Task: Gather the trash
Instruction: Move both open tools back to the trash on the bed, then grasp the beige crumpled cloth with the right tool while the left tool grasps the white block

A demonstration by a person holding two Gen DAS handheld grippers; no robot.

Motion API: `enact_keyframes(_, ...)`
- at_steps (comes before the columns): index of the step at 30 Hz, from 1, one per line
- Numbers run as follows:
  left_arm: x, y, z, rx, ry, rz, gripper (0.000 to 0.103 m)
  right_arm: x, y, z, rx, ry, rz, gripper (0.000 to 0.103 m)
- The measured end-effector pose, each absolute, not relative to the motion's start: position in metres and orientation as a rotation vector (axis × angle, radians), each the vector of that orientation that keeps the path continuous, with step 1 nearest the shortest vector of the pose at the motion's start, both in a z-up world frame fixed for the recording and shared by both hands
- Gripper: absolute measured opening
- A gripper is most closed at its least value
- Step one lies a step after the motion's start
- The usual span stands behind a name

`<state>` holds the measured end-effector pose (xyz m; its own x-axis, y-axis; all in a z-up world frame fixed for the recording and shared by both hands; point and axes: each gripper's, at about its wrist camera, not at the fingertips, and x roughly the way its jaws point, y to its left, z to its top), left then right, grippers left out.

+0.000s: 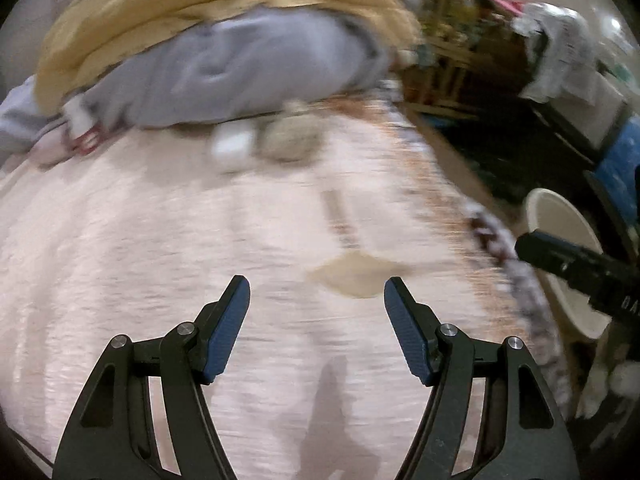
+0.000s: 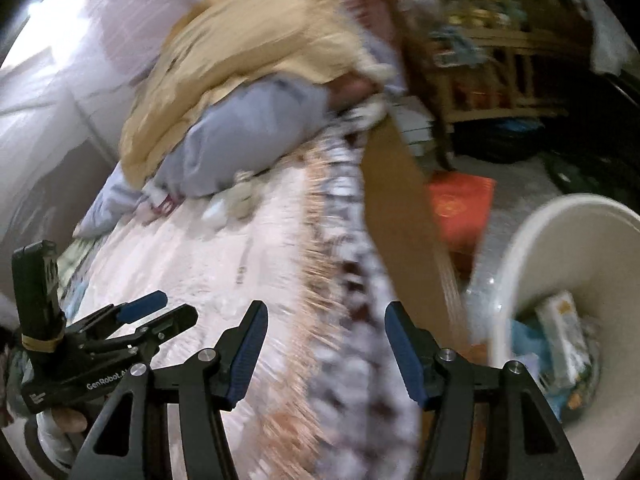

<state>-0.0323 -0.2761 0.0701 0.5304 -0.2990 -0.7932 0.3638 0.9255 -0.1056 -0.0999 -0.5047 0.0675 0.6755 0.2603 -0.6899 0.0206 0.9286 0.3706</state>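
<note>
My left gripper (image 1: 316,284) is open over the pink bedcover (image 1: 160,260) with nothing between its fingers. Ahead of it lie a flat tan scrap (image 1: 352,276) and a thin stick-like piece (image 1: 338,216). Farther back, a white crumpled wad (image 1: 230,148) and a beige wad (image 1: 290,140) rest against the pillows. My right gripper (image 2: 326,308) is open and empty above the bed's patterned edge (image 2: 352,320). A cream bin (image 2: 516,248) stands to its right, holding a small carton (image 2: 560,336) and blue wrappers. The left gripper (image 2: 168,308) shows at the lower left.
A yellow blanket (image 1: 200,4) and grey pillow (image 1: 240,68) are piled at the head of the bed. On the floor lies a red box (image 2: 460,208) before a cluttered wooden shelf (image 2: 492,60). The bin (image 1: 536,200) and the right tool's black housing (image 1: 580,272) sit at the right.
</note>
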Motion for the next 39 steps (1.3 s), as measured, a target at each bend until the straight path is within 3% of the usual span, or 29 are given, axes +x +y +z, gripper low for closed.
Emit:
enact_keyframes(8, 0.011, -0.200, 0.068, -0.013, 0.935, -0.281, 0.069, 0.006, -0.433, 0.062, 0.274, 0.848, 0.261, 0.062)
enact_keyframes(16, 0.059, -0.185, 0.082, -0.105, 0.908, -0.308, 0.069, 0.108, -0.388, 0.045, 0.187, 0.841, 0.246, 0.062)
enact_keyframes(17, 0.068, -0.189, 0.082, -0.102, 0.905, -0.317, 0.069, 0.114, -0.387, 0.041, 0.188, 0.853, 0.242, 0.052)
enact_keyframes(18, 0.075, -0.193, 0.082, -0.099, 0.905, -0.322, 0.069, 0.120, -0.387, 0.035, 0.199, 0.870, 0.244, 0.028)
enact_keyframes(28, 0.146, -0.256, 0.044, -0.075, 0.963, -0.326, 0.069, 0.055, -0.426, 0.054, 0.305, 0.826, 0.308, 0.026)
enact_keyframes(29, 0.151, -0.261, 0.040, -0.061, 0.963, -0.316, 0.067, 0.047, -0.427, 0.058, 0.309, 0.819, 0.311, 0.026)
enact_keyframes(32, 0.151, -0.258, 0.033, -0.090, 0.996, -0.342, 0.033, 0.029, -0.432, 0.061, 0.321, 0.817, 0.322, 0.026)
enact_keyframes(39, 0.084, -0.234, 0.057, -0.064, 0.964, -0.353, 0.033, -0.003, -0.426, 0.065, 0.322, 0.824, 0.340, 0.026)
